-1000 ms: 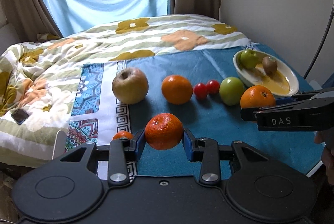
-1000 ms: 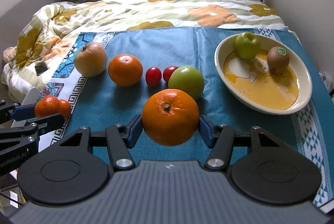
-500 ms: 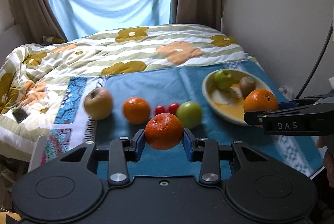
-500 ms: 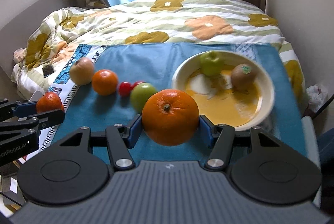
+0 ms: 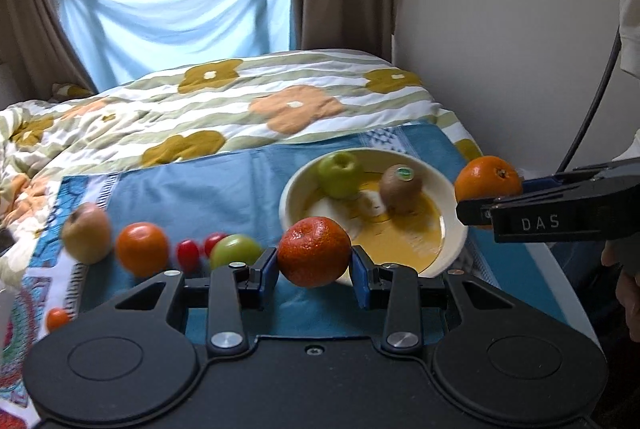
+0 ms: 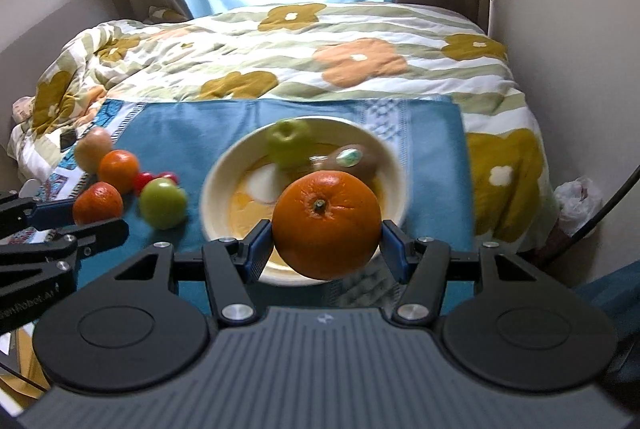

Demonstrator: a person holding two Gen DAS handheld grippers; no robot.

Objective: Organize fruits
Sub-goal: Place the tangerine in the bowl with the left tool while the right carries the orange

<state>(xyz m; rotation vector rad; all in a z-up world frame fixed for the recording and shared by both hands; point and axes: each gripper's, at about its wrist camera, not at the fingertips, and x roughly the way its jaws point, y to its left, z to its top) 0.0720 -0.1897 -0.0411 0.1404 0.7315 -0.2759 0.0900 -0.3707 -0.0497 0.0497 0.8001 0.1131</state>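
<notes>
From the left wrist, the left gripper [image 5: 314, 269] is clamped on a reddish-orange, dimpled mandarin [image 5: 314, 252], carried above the near rim of the cream, yellow-centred bowl [image 5: 454, 243] on the bed's blue cloth [image 5: 208, 197].

From the right wrist, the right gripper [image 6: 326, 249] is clamped on a large smooth orange [image 6: 326, 225] above that bowl's near rim. The step looks like delivery; next, each fruit needs lowering into the bowl's bare middle before release.

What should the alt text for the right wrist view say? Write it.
The right gripper holds an orange over a cream bowl containing a green apple and a kiwi. More fruit lies left on a blue cloth.
</notes>
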